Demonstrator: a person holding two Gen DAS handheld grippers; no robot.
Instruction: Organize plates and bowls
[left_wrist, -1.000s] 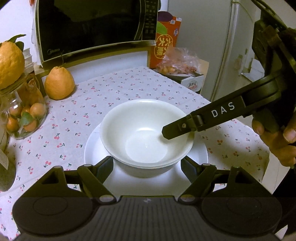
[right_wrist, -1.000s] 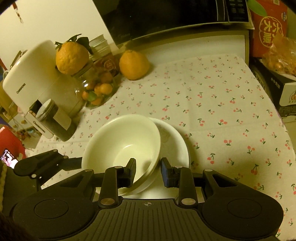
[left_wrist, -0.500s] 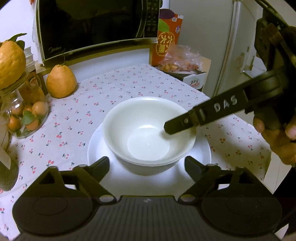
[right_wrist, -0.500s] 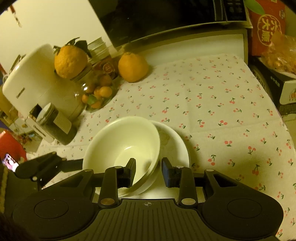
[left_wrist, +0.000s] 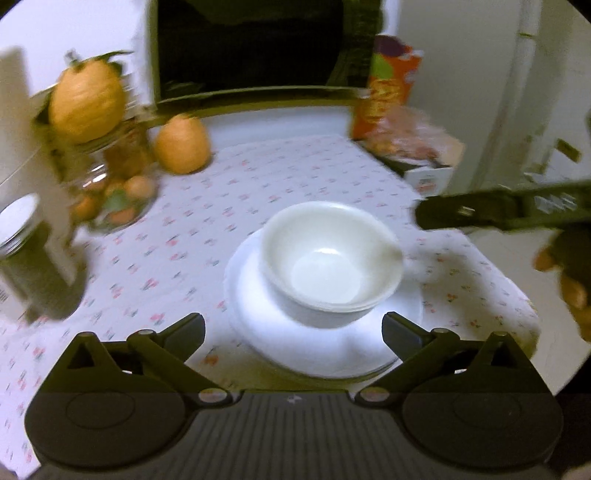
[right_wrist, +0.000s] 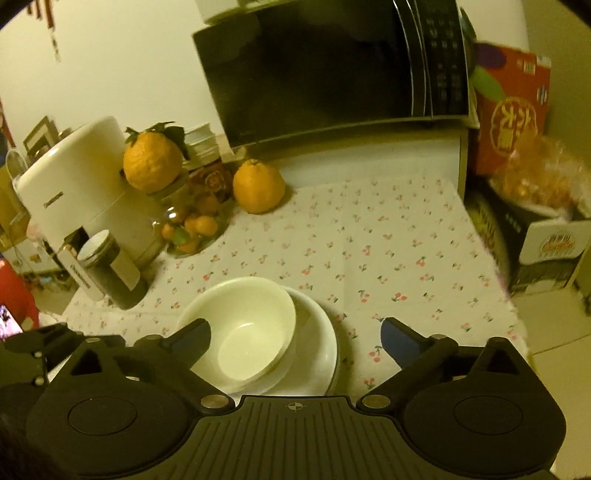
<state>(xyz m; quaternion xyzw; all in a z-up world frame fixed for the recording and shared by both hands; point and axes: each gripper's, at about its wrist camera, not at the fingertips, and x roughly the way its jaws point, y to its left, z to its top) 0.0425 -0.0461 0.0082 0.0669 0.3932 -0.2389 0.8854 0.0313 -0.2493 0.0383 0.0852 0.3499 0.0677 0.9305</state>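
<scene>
A stack of white bowls (left_wrist: 328, 258) sits on a stack of white plates (left_wrist: 332, 339) on the cherry-print tablecloth; both show in the right wrist view, the bowls (right_wrist: 243, 325) and the plates (right_wrist: 317, 354). My left gripper (left_wrist: 293, 328) is open and empty, raised just short of the plates. My right gripper (right_wrist: 295, 336) is open and empty, pulled back above the stack; in the left wrist view one finger of it (left_wrist: 498, 212) reaches in from the right, clear of the bowl rim.
A microwave (right_wrist: 332, 77) stands at the back. Oranges (right_wrist: 258, 186), a fruit jar (right_wrist: 192, 225), a white appliance (right_wrist: 74, 192) and a dark jar (right_wrist: 107, 271) crowd the left. A red carton (right_wrist: 509, 110) and a snack box (right_wrist: 535, 236) are at the right. The table edge (left_wrist: 517, 295) is close on the right.
My right gripper has opened, let go of the bowl rim and drawn back. My left gripper has lifted and pulled back to the left. The bowls stay on the plates.
</scene>
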